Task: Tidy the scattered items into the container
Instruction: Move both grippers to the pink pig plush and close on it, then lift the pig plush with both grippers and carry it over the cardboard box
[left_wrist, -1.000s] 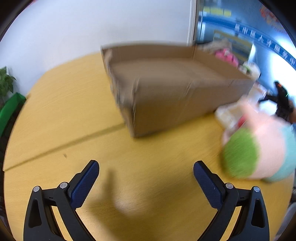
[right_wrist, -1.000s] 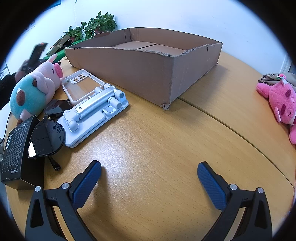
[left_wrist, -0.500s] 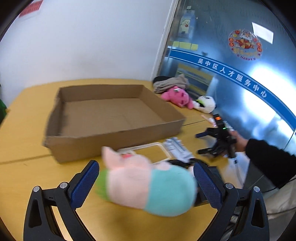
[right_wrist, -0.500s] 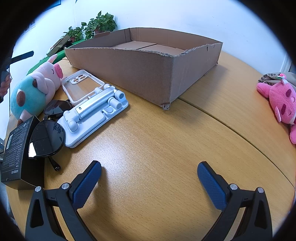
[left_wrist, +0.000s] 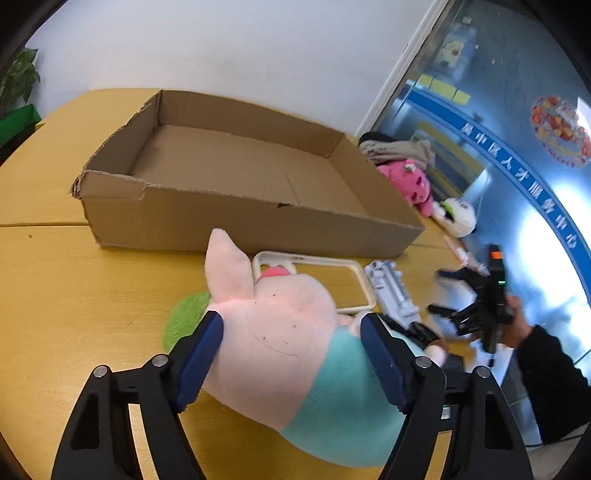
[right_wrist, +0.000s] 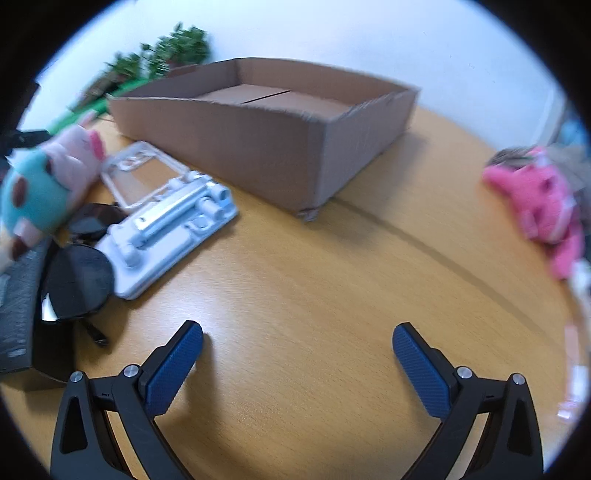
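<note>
An open cardboard box (left_wrist: 236, 221) stands on the wooden table, and also shows in the right wrist view (right_wrist: 266, 140). A pink and teal plush pig (left_wrist: 291, 354) lies in front of it. My left gripper (left_wrist: 291, 354) has both jaws around the pig's body and pressing its sides. The pig also shows at the left of the right wrist view (right_wrist: 48, 181). My right gripper (right_wrist: 297, 354) is open and empty above bare table. A clear phone case (right_wrist: 144, 177), a white tray with a silver stand (right_wrist: 173, 236), sunglasses (right_wrist: 79, 284) and a black box (right_wrist: 18, 321) lie nearby.
A pink plush toy (right_wrist: 543, 210) lies at the table's right side; it also shows beyond the box (left_wrist: 410, 184) next to a white toy (left_wrist: 458, 218). Potted plants (right_wrist: 173, 48) stand behind the box. A glass wall (left_wrist: 517, 110) is on the right.
My left gripper has moved onto the plush pig and narrowed around it. My right gripper has shifted, its view now blurred and tilted, still open.
</note>
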